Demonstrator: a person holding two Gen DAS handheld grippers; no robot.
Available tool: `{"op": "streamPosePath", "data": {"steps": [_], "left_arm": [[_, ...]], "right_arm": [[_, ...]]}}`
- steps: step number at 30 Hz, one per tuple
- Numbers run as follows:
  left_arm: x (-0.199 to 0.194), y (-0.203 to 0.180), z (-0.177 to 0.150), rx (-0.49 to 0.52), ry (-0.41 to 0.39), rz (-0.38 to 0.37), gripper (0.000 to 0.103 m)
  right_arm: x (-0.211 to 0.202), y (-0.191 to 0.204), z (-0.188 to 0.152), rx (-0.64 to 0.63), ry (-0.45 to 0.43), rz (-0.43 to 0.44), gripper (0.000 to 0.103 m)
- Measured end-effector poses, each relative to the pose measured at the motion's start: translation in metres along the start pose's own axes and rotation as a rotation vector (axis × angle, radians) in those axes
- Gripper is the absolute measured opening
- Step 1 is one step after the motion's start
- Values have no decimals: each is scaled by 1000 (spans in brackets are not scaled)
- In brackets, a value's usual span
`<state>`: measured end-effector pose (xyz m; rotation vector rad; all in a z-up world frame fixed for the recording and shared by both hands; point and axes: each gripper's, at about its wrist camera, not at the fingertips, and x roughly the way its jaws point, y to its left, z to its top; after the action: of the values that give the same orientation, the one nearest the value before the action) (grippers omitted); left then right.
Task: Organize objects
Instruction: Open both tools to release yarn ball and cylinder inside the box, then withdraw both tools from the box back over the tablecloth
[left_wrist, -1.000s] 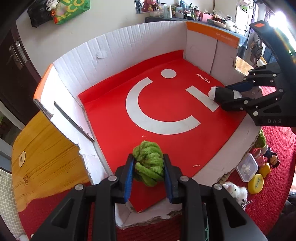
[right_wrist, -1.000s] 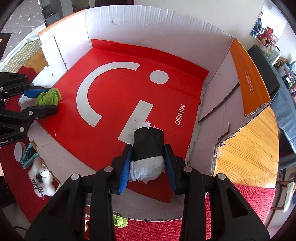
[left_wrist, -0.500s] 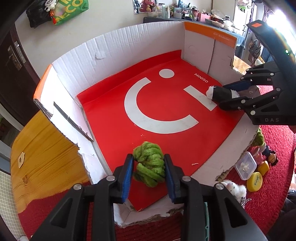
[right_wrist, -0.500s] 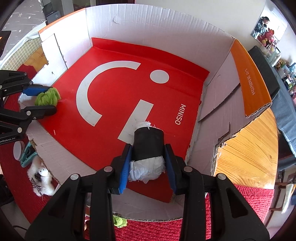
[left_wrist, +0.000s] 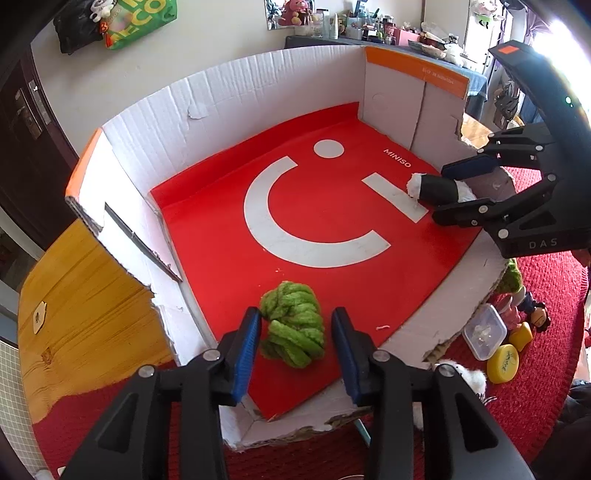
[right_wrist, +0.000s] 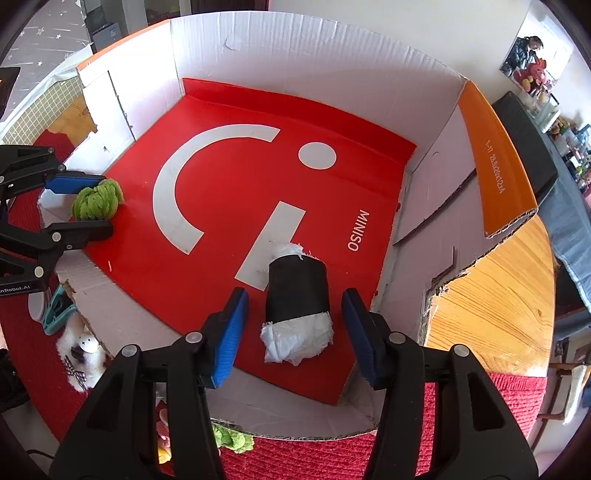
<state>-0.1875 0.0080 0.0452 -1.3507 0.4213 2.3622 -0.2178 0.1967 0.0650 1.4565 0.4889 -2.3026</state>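
Evidently both claws stand open inside the cardboard box (left_wrist: 229, 99), holding nothing. The left claw (left_wrist: 295, 332) straddles the green yarn ball (left_wrist: 293, 328) at the box's near edge: soft, light, squashy, best pinched across its middle. The right claw (right_wrist: 295, 325) brackets the black roll with white paper ends (right_wrist: 297, 295), probably light and crushable; grip its black midsection.

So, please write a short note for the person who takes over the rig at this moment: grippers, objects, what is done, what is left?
Left gripper: open, fingers on either side of the green yarn ball, which lies on the red box floor near the front edge.
Right gripper: open, fingers clear of the black roll with white stuffing, which lies on the white stripe.
Done: both items are in the cardboard box.
Left: small items outside on the red mat: clear container, yellow lid, white plush toy.
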Motion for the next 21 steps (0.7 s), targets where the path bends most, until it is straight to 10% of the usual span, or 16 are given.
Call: {"op": "streamPosePath", "data": {"steps": [21], "left_arm": [[-35,17,-4,-133,-129,-28,51]], "right_arm": [[-29,3,11,76,-150,7,61]]}}
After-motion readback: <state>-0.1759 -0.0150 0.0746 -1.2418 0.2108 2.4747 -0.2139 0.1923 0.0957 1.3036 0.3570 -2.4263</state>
